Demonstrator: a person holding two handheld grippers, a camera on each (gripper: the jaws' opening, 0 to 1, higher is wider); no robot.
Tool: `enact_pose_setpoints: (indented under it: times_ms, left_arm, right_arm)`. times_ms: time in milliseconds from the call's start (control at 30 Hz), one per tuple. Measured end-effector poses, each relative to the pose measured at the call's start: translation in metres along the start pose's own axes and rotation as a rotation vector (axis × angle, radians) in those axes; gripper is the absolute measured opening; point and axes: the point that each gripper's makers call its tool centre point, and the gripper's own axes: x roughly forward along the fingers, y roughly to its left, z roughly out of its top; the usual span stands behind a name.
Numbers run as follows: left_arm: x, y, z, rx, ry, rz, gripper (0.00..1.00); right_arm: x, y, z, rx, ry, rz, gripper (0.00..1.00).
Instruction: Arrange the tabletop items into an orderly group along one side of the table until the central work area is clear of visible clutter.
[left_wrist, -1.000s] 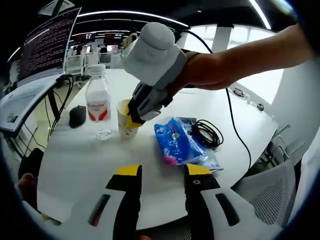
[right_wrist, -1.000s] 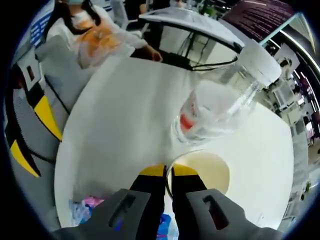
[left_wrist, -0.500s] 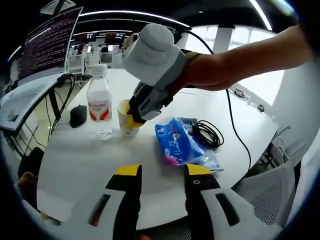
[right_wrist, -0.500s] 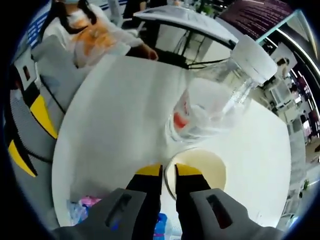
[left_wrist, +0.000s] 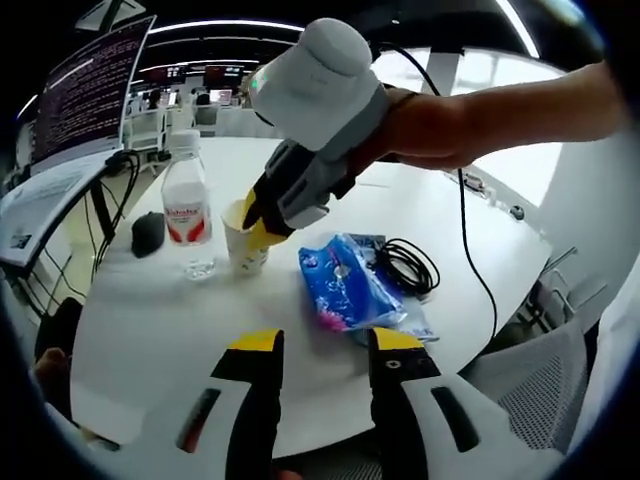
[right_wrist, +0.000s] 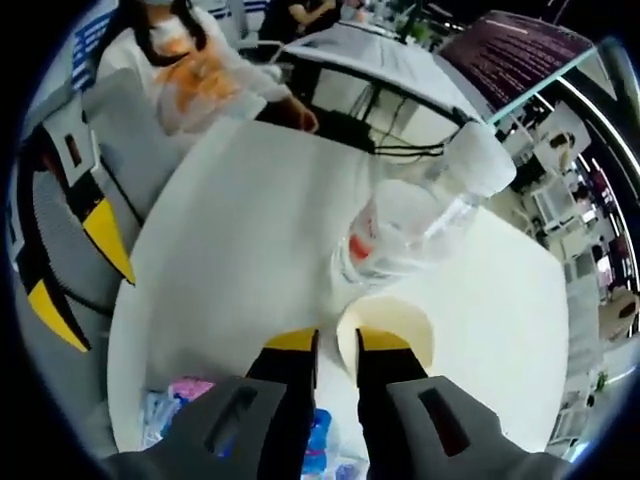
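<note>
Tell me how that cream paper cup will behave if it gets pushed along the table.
The cream paper cup looks empty and thin-walled, so probably light and easily tipped. The right gripper straddles its rim; squeezing hard would likely dent it. The clear plastic water bottle stands close, so sliding may bump it.

no legible text on bottle label (left_wrist: 183, 221) or monitor (left_wrist: 88, 90)
</note>
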Motion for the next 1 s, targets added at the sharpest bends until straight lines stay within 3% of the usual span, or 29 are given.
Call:
enact_pose_setpoints:
  times_ms: [200,533,767,1000]
  left_arm:
    - [-0.001,-0.008,-0.003,0.008,0.01,-0.011,0.32]
    - [-0.003,-0.016,-0.007,0.014,0.022,-0.02,0.32]
    - [-0.003,-0.019,-0.009,0.012,0.028,-0.02,0.31]
    - [-0.002,-0.019,-0.007,0.012,0.028,-0.012,0.31]
  right_arm:
    - [-0.019,-0.002,0.003,-0.002,-0.038,-0.059,0.13]
    - [-0.046,-0.005,-0.004,0.077,-0.089,-0.122,0.12]
    - [-0.062,-0.004,-0.025,0.142,-0.09,-0.155,0.12]
    - [-0.074,0.003,-0.058,0.244,-0.075,-0.19,0.12]
